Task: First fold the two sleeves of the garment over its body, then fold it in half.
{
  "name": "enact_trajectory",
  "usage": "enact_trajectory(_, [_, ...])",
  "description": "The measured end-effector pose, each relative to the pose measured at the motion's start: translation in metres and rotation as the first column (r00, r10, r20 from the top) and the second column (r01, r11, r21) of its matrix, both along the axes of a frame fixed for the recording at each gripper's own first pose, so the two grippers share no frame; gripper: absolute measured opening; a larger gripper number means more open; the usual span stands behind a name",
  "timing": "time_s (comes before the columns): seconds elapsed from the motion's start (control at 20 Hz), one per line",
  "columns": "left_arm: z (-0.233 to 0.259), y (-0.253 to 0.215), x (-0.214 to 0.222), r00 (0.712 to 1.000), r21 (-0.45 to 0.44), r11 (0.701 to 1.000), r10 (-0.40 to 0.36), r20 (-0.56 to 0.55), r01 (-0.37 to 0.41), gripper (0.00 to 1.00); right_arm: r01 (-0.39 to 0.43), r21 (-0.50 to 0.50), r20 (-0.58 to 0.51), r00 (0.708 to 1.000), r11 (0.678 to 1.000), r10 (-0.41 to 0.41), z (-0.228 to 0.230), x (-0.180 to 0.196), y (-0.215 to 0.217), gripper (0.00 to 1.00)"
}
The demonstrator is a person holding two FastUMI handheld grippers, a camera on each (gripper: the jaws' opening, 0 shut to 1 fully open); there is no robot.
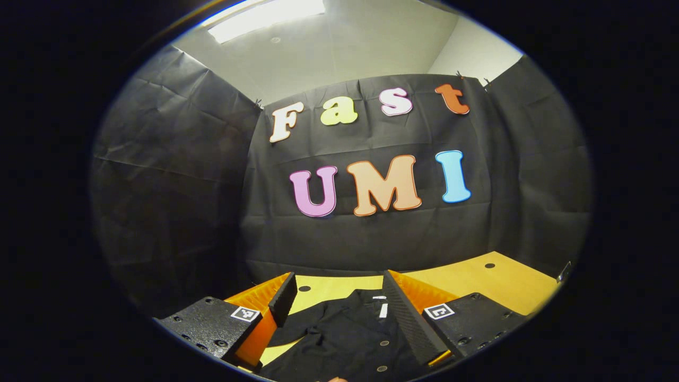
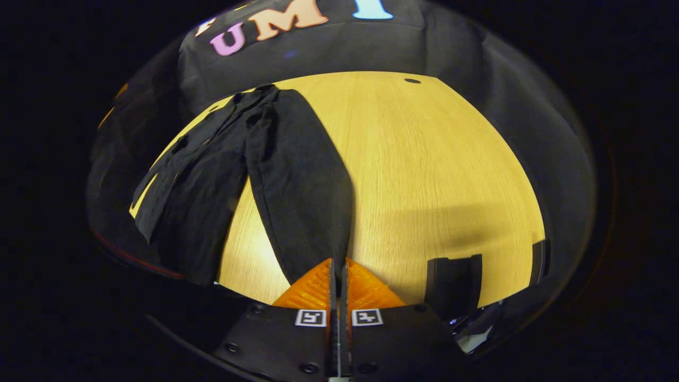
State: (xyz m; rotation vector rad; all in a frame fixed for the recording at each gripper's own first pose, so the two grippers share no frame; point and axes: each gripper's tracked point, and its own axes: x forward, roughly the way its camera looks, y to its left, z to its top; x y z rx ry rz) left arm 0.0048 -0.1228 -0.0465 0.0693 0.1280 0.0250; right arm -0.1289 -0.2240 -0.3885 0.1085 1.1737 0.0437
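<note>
A black button-up garment (image 1: pixel 345 339) lies on the yellow wooden table (image 1: pixel 477 281), its collar with a white tag (image 1: pixel 383 309) toward the far wall. My left gripper (image 1: pixel 338 284) hovers open over the garment's chest, touching nothing. In the right gripper view the garment's body (image 2: pixel 196 185) lies to the left. One long sleeve (image 2: pixel 297 180) stretches from the shoulder straight toward me. My right gripper (image 2: pixel 337 261) is shut on that sleeve's end, the cloth pinched between both fingers.
Black cloth walls close the booth behind and beside the table (image 2: pixel 424 159). A small round hole (image 2: pixel 412 80) marks the tabletop near the far edge. A dark bracket-like object (image 2: pixel 453 284) stands at the near right table edge.
</note>
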Motion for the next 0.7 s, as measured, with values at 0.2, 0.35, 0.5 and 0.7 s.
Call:
enact_trajectory(0.2, [-0.012, 0.029, 0.004, 1.000, -0.016, 1.000, -0.002, -0.005, 0.002, 0.96, 0.086, 0.005, 0.142, 0.986, 0.996, -0.086, 0.034, 0.035, 0.020, 0.03])
enact_trajectory(0.35, [-0.015, 0.064, 0.009, 1.000, -0.014, 1.000, 0.011, -0.012, -0.011, 0.96, 0.152, 0.049, 0.237, 0.958, 0.987, -0.159, 0.068, 0.069, 0.034, 0.03])
enact_trajectory(0.5, [-0.015, 0.100, 0.013, 1.000, 0.002, 1.000, 0.028, -0.012, -0.028, 0.96, 0.172, 0.055, 0.320, 0.930, 0.983, -0.181, 0.098, 0.101, 0.052, 0.02])
enact_trajectory(0.7, [-0.020, 0.146, 0.012, 0.998, 0.018, 0.998, 0.063, -0.021, -0.063, 0.99, 0.157, 0.059, 0.398, 0.902, 0.986, -0.168, 0.132, 0.141, 0.086, 0.02])
